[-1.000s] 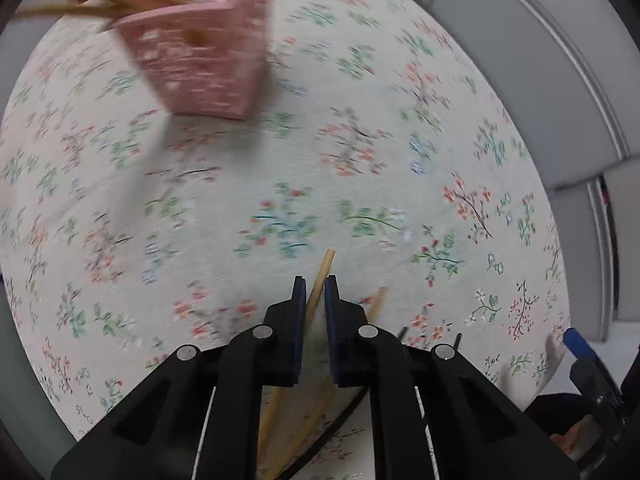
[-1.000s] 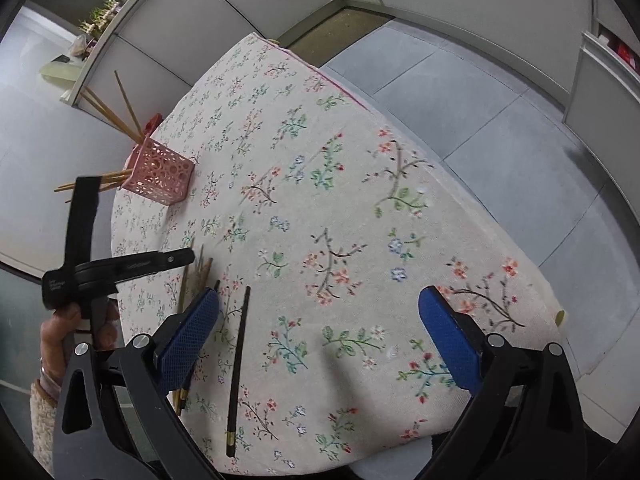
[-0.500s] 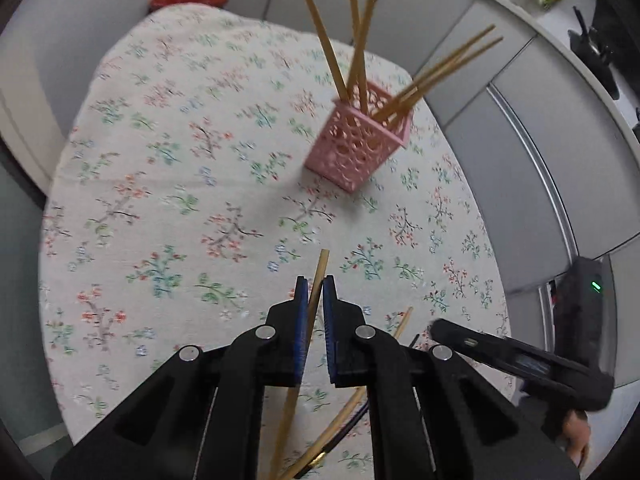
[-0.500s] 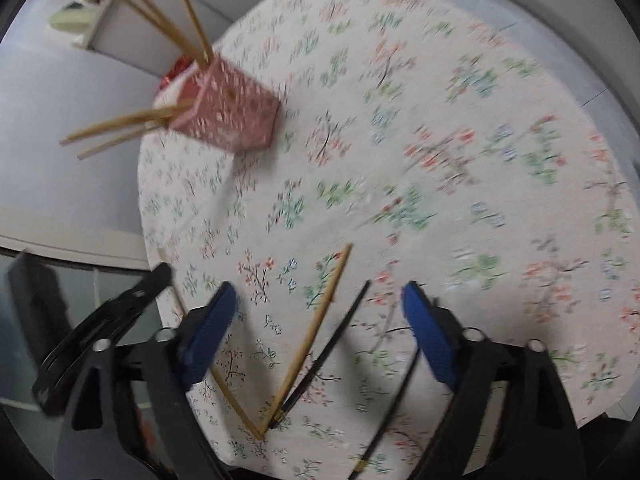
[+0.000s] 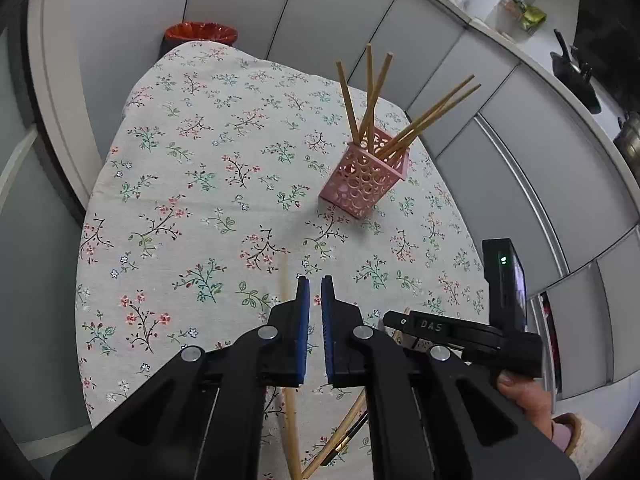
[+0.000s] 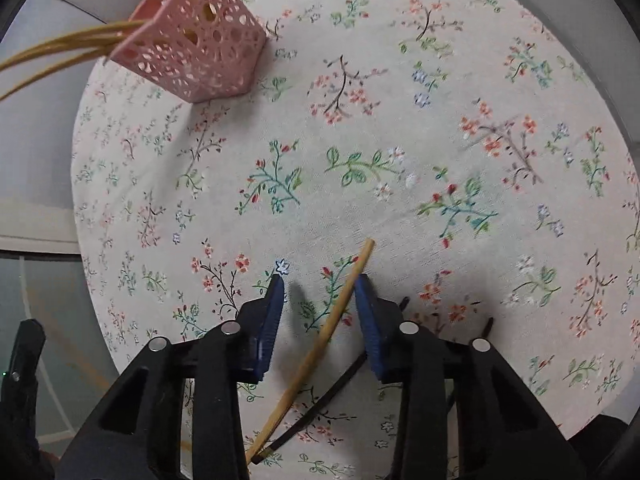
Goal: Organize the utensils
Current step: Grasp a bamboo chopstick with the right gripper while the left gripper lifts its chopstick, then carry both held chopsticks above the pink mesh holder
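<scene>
A pink lattice holder (image 5: 365, 182) with several wooden chopsticks stands on the floral tablecloth; it also shows at the top left of the right wrist view (image 6: 192, 40). My left gripper (image 5: 315, 280) is raised above the table, its pads nearly together with nothing between them. A blurred wooden chopstick (image 5: 289, 364) shows just left of its fingers. My right gripper (image 6: 319, 282) is open and low over the table, straddling a wooden chopstick (image 6: 320, 344) that lies on the cloth. A black chopstick (image 6: 320, 404) lies beside it.
The round table (image 5: 168, 184) has a floral cloth; its edge is close behind both grippers. Grey cabinet panels (image 5: 500, 128) stand beyond the table. A red bin (image 5: 200, 33) sits past the far edge. More chopsticks (image 5: 344, 436) lie under the left gripper.
The left gripper has risen and let go of the wooden chopstick, which now shows left of its fingers. The right gripper has come down and narrowed around a wooden chopstick on the cloth.
</scene>
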Demonstrator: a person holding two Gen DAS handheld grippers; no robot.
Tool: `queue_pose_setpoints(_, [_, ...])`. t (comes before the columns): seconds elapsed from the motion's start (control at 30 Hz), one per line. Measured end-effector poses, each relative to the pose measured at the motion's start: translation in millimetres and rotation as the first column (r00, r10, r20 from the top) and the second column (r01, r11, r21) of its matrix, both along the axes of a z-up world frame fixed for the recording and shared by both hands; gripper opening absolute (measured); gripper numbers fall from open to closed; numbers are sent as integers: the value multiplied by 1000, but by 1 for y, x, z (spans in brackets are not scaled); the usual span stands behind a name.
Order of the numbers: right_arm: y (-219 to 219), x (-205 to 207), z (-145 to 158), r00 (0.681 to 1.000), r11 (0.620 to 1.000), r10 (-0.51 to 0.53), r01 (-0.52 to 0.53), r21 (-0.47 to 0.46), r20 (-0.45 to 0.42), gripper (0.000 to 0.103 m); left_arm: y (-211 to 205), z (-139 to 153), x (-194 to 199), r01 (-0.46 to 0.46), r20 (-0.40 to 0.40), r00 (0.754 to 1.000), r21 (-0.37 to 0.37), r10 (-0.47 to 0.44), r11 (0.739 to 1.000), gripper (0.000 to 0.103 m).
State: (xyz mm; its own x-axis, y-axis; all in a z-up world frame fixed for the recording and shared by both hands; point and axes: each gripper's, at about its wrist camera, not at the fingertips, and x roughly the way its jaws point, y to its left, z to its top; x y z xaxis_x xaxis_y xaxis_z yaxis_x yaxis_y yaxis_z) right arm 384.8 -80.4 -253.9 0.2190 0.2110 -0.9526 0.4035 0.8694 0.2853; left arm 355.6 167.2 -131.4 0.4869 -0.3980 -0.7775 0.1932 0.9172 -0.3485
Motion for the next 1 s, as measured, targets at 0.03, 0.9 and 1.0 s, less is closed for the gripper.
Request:
queue_pose_setpoints(0.03, [2,0,-1,1000,1000,-7,7,-10,-7,32,2,2,-1,-3,5,1000,-7,3,1000,6])
queue_pose_setpoints(0.9, [-1,22,8,998,998,-57,57,4,41,4,-38,-113,76,-13,-310,947,226,85,974,36])
queue_pose_setpoints(1.0, [-4,20,12,997,999,-48,48,4,64,4,-44,-117,77,4,-303,950,245,73,970,43])
